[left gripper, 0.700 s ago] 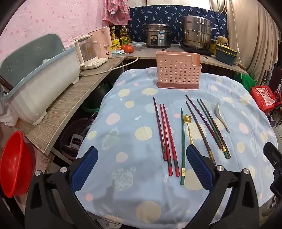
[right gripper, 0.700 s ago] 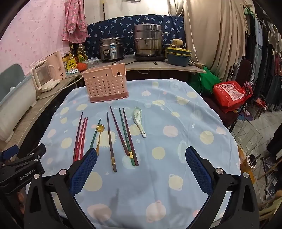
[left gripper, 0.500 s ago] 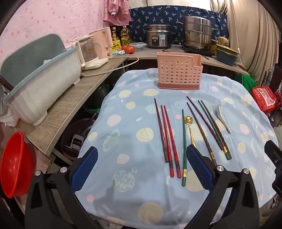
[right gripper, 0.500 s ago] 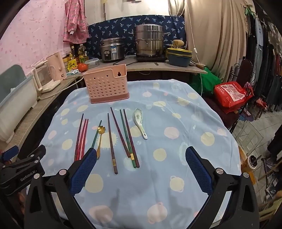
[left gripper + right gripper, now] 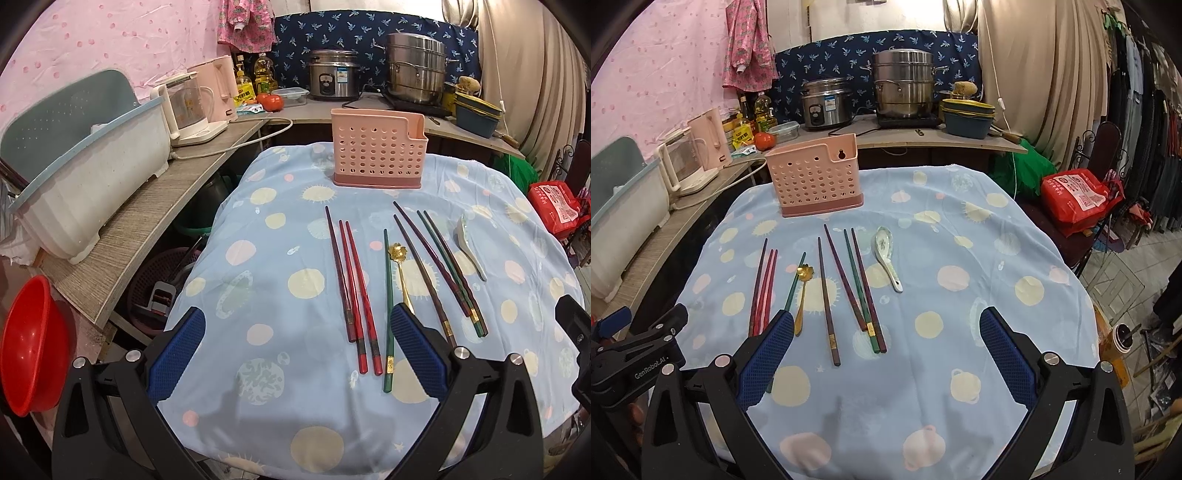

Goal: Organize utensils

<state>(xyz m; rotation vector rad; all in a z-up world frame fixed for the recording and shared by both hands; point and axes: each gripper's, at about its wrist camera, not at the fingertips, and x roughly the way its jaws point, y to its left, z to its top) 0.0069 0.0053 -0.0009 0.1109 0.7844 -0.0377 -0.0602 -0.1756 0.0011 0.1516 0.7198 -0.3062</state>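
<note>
Utensils all lie loose on the worktop (image 5: 960, 258): chopsticks (image 5: 360, 291), gold spoon (image 5: 804, 275), ceramic spoon (image 5: 886, 254), with the pink caddy (image 5: 376, 151) empty behind. Barely anything's shifted this last half second; I've just drifted slightly. Left gripper (image 5: 295, 354) and right gripper (image 5: 882, 362) fingers are wide, holding nothing. Nothing sorted yet.

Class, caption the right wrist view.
Open right tongs above chopsticks, two spoons, pink basket behind.

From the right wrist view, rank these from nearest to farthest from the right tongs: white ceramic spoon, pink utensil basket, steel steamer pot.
From the right tongs:
1. White ceramic spoon, mid-table, right of the chopsticks.
2. Pink utensil basket, at the table's far edge, left.
3. Steel steamer pot, on the counter behind.
</note>
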